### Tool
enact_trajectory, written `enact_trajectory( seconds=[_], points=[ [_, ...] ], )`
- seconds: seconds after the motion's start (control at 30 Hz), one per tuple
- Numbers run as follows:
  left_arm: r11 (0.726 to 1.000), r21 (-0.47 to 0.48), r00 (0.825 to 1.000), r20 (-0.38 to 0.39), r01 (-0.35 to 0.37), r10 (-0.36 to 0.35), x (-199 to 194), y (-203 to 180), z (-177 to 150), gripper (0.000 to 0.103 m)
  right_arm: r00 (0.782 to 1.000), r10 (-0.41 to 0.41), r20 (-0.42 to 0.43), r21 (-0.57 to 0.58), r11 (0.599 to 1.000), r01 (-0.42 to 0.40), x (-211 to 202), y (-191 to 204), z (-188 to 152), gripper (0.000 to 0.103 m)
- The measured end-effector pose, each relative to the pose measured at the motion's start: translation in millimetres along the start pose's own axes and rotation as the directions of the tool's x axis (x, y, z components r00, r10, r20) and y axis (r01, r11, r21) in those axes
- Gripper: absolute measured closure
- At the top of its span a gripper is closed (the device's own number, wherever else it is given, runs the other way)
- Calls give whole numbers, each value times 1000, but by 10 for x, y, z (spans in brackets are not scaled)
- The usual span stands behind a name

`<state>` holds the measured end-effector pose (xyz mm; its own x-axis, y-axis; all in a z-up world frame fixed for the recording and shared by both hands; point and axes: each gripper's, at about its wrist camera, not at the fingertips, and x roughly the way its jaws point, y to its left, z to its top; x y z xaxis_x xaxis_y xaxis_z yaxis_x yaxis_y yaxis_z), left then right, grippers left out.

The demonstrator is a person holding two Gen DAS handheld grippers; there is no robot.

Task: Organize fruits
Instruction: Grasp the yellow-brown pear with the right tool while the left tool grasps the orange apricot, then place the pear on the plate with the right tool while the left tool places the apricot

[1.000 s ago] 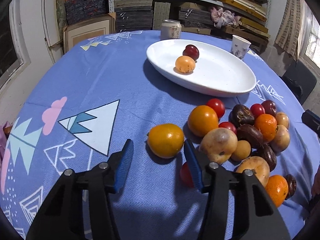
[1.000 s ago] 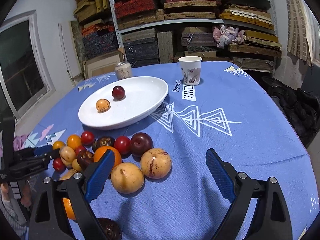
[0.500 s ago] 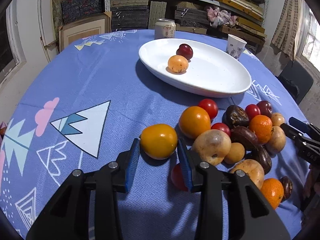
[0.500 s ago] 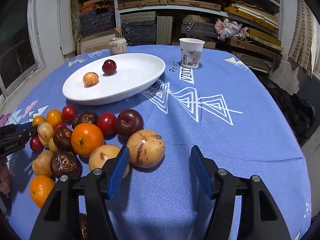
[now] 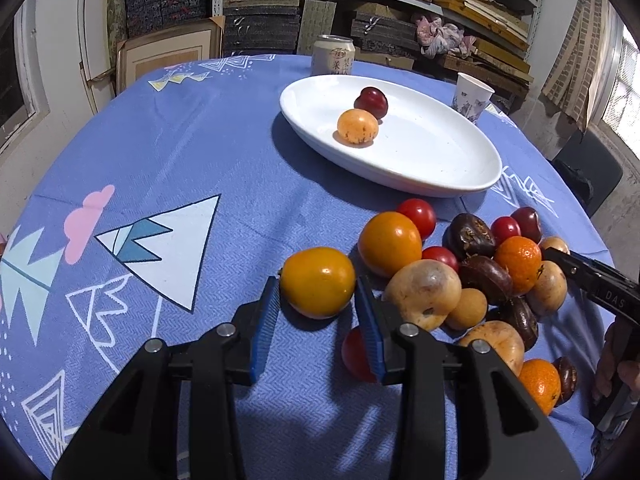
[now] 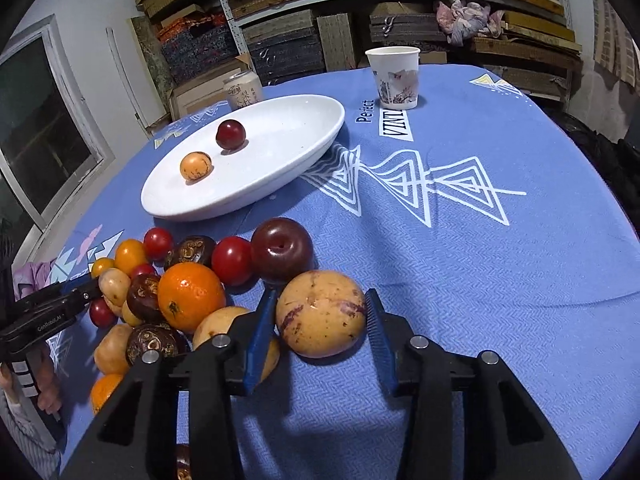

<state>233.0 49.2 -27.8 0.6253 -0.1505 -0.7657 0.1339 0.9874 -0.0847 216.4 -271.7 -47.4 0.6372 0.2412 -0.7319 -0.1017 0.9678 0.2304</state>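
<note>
The left tool (image 5: 316, 312) has its blue pads against both flanks of an orange-yellow tomato (image 5: 318, 282) that sits on the surface (image 5: 200, 152) at the left edge of the fruit pile (image 5: 472, 276). The right tool (image 6: 320, 320) has just been closing around a pale yellow melon with purple streaks (image 6: 321, 314) at the pile's right edge; its left pad touches the fruit, and the right pad is at the skin or a hair off, I cannot tell which.

Only the left wrist view shows a red tomato (image 5: 354, 354) half hidden behind the left tool's right finger. Only the right wrist view shows the dimpled top of a dark plum (image 6: 282, 249) just behind the melon. Each view catches the opposite tool at the pile's far side, with part of a hand below it.

A white oval plate (image 6: 280, 160) beyond the pile carries a small orange fruit (image 6: 196, 165) and a dark red plum (image 6: 230, 134), apart from each other. A drinks can (image 5: 333, 56) bears characters too small to read. A paper cup (image 6: 394, 76) stands by cloth lettering reading "Perfect" and "VINT". The left tool's body reads "GenRobot.AI"; the right tool's shows "DAS".

The surface wears a blue cloth with white triangles. Shelves (image 6: 360, 4) of stacked flat boxes line the back wall, with windows on both sides of the room.
</note>
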Motion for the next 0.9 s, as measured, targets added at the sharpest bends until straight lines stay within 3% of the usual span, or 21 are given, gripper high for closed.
enact_trajectory(
  seconds=[0.43,0.57,0.73,0.9],
  points=[
    [1000,6,999,28,-24,24,33,-26,31,65,999,-23,44,4,1000,22,-108,-2,7,58],
    [998,-26,993,96,-64,67,-135,22,80,65,995,-8,100,26,1000,6,-247,-28,61,58],
    [995,-90,991,122,-44,54,-283,50,471,65,987,22,159,-14,1000,-21,-391,218,431,58],
    [995,-97,991,129,-28,40,-117,-147,897,65,991,41,125,-56,998,-34,-55,619,918,58]
  ],
)
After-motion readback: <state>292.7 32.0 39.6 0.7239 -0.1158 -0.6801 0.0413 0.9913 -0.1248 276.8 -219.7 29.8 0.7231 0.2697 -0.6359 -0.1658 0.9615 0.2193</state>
